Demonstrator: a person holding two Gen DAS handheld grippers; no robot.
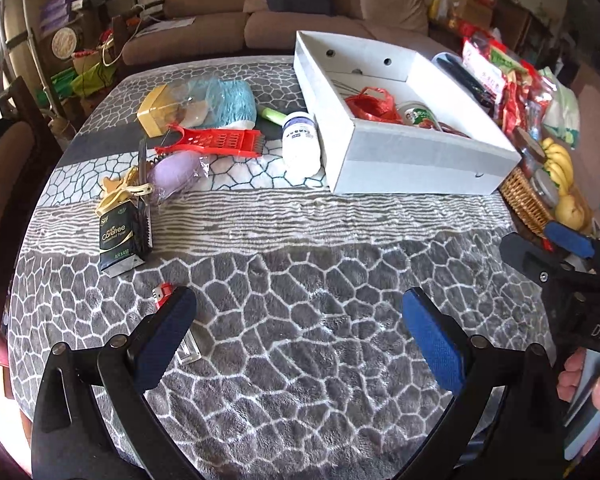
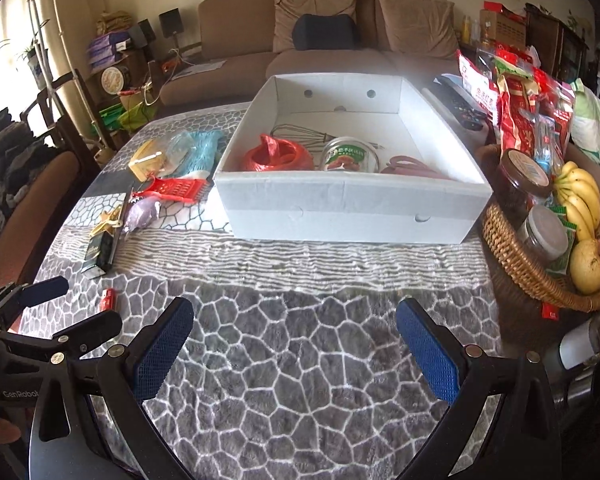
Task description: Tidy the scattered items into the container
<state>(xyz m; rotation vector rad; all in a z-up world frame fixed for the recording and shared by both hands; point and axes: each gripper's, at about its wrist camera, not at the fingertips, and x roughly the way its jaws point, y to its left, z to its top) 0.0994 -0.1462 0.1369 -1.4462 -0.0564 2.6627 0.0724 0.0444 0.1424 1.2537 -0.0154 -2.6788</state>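
A white cardboard box (image 1: 416, 160) (image 2: 340, 212) stands on the table and holds a red bag (image 2: 278, 154), a whisk, a lidded tub (image 2: 350, 156) and sausages. Scattered left of it lie a white bottle (image 1: 300, 140), a red grater (image 1: 216, 140), a purple bundle (image 1: 176, 174), a dark tissue pack (image 1: 120, 240), a yellow box (image 1: 158, 110), a blue net (image 1: 224, 100) and a red lighter (image 1: 162, 294). My left gripper (image 1: 300, 332) is open and empty above the near cloth. My right gripper (image 2: 296, 344) is open and empty, in front of the box.
A patterned grey cloth (image 2: 292, 360) covers the table. A wicker basket (image 2: 516, 256) with bananas, jars and a pear stands right of the box, with snack bags (image 2: 516, 104) behind. A sofa (image 2: 320, 40) lies beyond. A chair (image 2: 28, 208) stands left.
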